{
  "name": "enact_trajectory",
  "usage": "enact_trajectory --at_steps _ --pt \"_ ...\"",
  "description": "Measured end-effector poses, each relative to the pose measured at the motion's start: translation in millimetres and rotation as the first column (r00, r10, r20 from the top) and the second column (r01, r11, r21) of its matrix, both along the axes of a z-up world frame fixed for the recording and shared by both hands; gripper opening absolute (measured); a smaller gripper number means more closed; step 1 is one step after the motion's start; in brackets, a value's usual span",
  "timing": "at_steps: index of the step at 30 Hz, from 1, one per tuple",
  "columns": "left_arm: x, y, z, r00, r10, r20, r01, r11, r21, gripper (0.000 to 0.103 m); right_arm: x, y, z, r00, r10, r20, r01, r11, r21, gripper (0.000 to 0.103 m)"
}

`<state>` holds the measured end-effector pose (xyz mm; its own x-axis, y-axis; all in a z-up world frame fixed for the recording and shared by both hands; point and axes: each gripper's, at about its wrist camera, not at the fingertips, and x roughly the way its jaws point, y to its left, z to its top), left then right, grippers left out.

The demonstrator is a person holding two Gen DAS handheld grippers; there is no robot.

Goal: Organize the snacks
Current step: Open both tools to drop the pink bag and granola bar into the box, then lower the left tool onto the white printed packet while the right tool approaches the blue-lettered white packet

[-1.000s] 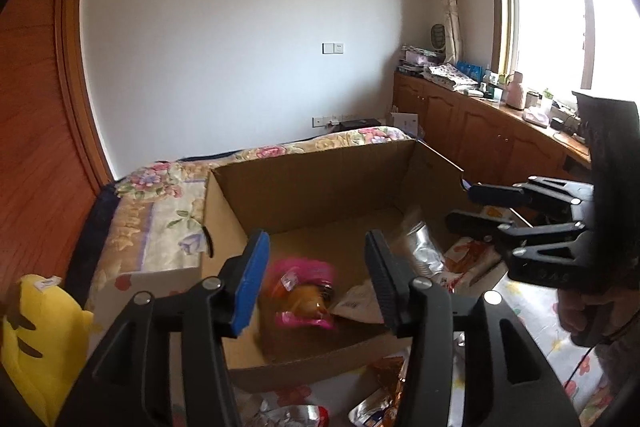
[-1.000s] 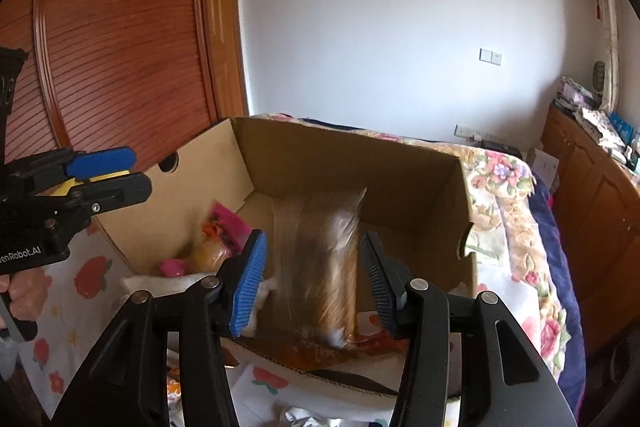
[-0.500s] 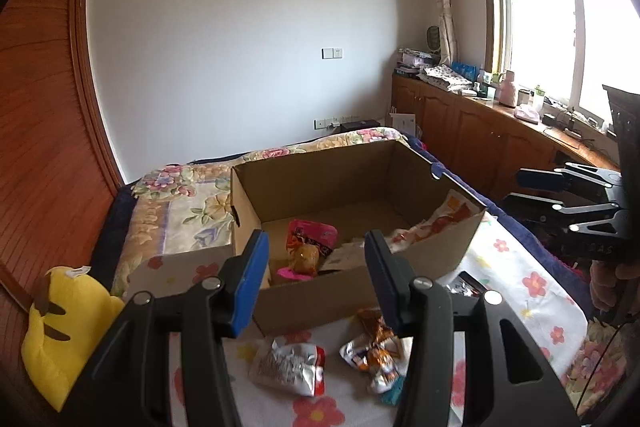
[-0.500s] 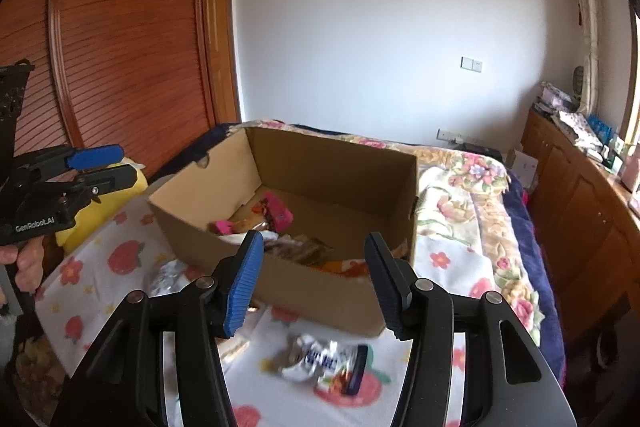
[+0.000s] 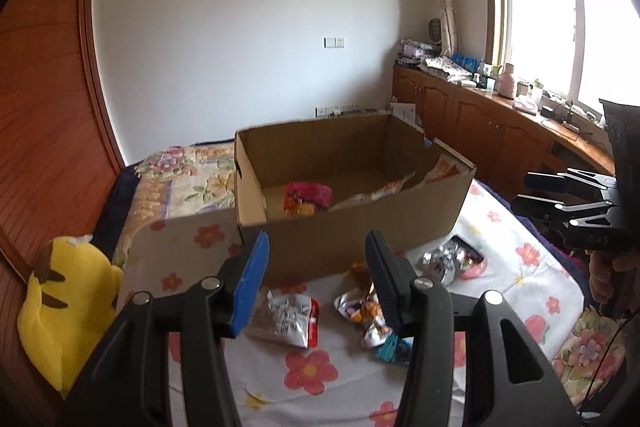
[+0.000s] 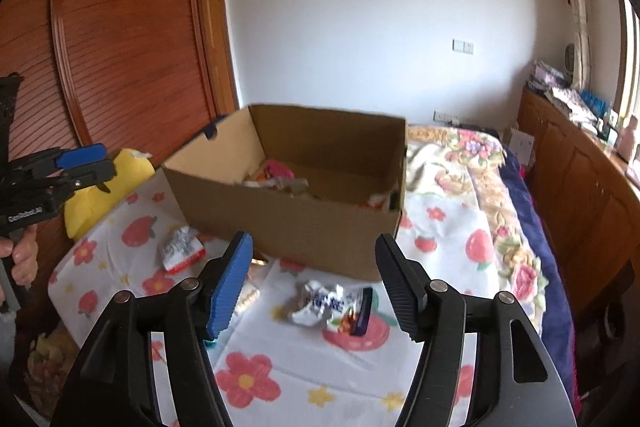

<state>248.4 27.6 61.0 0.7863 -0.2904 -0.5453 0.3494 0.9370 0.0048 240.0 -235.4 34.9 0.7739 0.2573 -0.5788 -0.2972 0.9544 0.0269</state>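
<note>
Sunlit and plain, the bedroom holds a bed under a flower-print sheet (image 5: 320, 367), where a cardboard box (image 5: 360, 235) sits open with a pink packet (image 5: 308, 195) and other wrappers already inside. At far left a yellow plush toy (image 5: 64, 307) leans by the wooden wardrobe. Next comes the left claw (image 5: 316, 275), empty, its jaws moderately apart; a silver-and-red packet (image 5: 286, 319) lies just below and near it, long side running left to right, with an orange-and-silver wrapper (image 5: 360, 307) by its right finger. Further right, the right claw (image 6: 316, 281) is empty with its jaws opening; a crumpled white-and-blue packet (image 6: 328, 307) lies directly ahead between them on the sheet, nearer this hand than the other. Blue lettering on it is too blurred to read. Printed on the left claw's body is what looks like "GenRobot.AI".
</note>
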Motion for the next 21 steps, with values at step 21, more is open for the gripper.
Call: enact_trajectory --at_steps 21 --pt "11 6 -97 0.991 0.023 -0.135 -0.019 0.999 0.032 0.05 52 -1 -107 0.974 -0.062 -0.219 0.061 0.998 -0.01 0.073"
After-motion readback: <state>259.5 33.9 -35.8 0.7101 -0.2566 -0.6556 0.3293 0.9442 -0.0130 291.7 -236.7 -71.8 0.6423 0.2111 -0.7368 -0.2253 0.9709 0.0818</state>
